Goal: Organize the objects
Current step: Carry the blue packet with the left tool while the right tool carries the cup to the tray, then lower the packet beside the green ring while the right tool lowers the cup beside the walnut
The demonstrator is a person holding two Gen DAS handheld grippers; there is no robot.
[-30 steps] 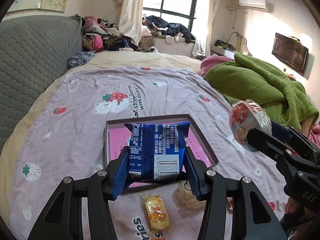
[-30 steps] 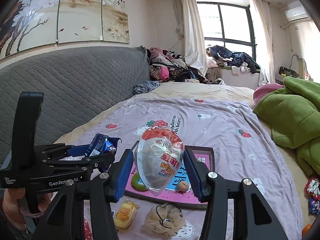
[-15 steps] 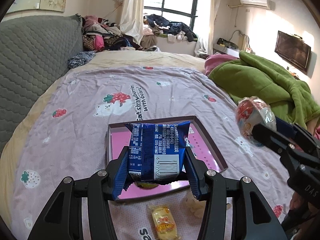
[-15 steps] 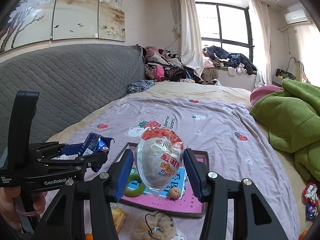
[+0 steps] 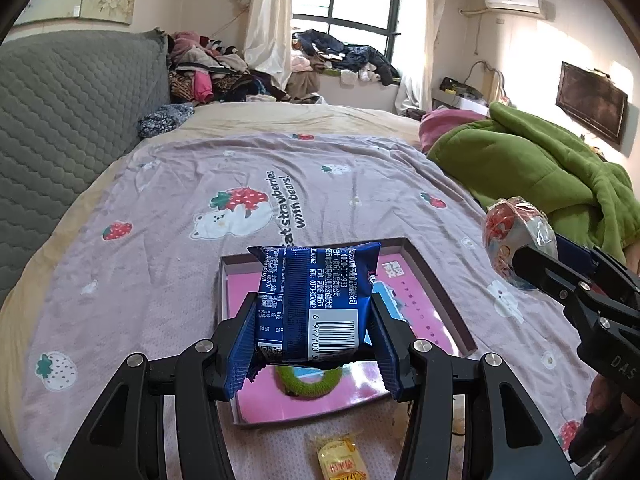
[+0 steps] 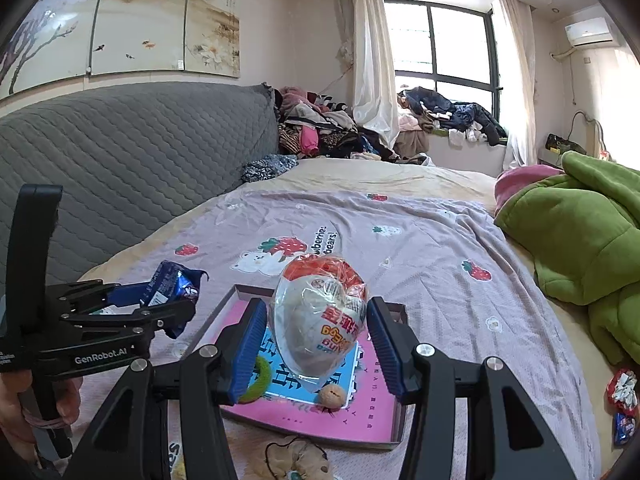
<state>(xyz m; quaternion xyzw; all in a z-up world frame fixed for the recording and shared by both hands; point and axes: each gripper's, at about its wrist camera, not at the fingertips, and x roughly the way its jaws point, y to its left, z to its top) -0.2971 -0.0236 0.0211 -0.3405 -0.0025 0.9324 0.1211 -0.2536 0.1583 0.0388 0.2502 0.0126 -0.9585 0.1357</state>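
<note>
Left gripper [image 5: 312, 336]: pads clamped on both sides of blue snack packet [image 5: 316, 300], held above pink tray [image 5: 436, 280] on the bed; barcode and "4000-010-983" legible. Risk: slick film slipping out short of the tray. Right gripper [image 6: 316, 344]: half-closed on egg-shaped wrapped toy [image 6: 320, 320] over the tray; Chinese lettering unreadable. Risk: rounded shell squirting free. Housing reads "GenRobot.AI".

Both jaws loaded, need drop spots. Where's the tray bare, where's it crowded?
Pink tray: the near-left holds the green ring, the near-middle the small brown ball. Its right strip and far part look bare. In front of the tray, the yellow candy and beige scrunchie crowd the sheet. The purple bedsheet left of the tray is bare.
</note>
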